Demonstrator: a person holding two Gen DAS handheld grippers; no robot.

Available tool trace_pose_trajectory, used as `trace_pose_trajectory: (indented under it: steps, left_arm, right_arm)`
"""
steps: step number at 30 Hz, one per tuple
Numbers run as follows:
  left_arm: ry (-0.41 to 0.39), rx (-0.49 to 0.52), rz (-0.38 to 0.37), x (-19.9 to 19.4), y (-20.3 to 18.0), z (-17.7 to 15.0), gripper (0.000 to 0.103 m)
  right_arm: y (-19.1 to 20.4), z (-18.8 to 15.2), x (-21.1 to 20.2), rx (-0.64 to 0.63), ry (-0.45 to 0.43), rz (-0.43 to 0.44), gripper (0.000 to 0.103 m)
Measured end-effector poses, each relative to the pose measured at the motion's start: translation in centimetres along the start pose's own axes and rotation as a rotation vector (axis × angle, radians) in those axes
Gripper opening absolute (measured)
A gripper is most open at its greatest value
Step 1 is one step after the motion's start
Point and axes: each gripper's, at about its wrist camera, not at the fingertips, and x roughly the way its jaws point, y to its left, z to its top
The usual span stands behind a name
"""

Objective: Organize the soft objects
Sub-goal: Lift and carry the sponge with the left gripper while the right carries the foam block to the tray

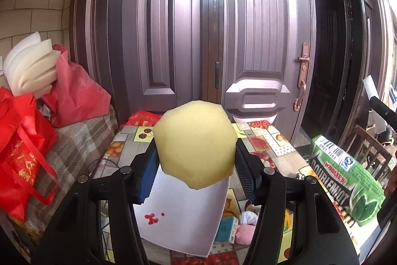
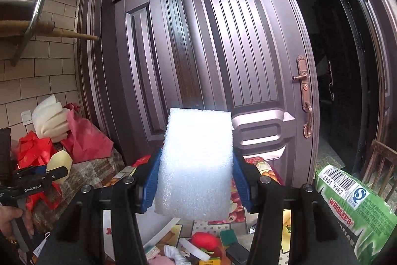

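Both grippers were loaded and lifted clear of the bench [image 1: 270, 138], so the step in hand looked like carrying, with placing yet to come. The left gripper [image 1: 196, 165] had its fingers clenched on a yellow sponge [image 1: 194, 144]; the sponge sat squarely between the blue pads [image 1: 148, 173], bulging above them toward 12 o'clock and dipping a little below. Under it, toward 6 o'clock, lay a white tray [image 1: 183, 215] with a small red mark. The right gripper [image 2: 196, 178] gripped a white foam block [image 2: 196, 163] — upright, pinched at its lower half, its top standing well above the fingertips. Small soft things, among them a red one [image 2: 204, 241], lay on the bench below at 6 o'clock. A green Wrigley's bag [image 2: 354, 210] stood at about 4 o'clock in the right view. The next move probably called for lowering each piece over a chosen spot — likely the tray — and easing the squeeze gently, since both pieces are springy and may bounce or roll when let go.
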Motion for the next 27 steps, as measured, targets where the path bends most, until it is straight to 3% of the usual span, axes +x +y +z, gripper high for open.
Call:
trace_pose_trajectory:
  steps: [7, 27]
  left_arm:
    - [-0.008, -0.078, -0.012, -0.5, 2.3, -0.1, 0.058]
    - [0.038, -0.101, -0.008, 2.5, 5.3, -1.1, 0.058]
  right_arm:
    - [3.3, 0.2, 0.0, 0.031, -0.053, 0.077, 0.054]
    - [7.3, -1.0, 3.7, 0.015, 0.028, 0.124, 0.054]
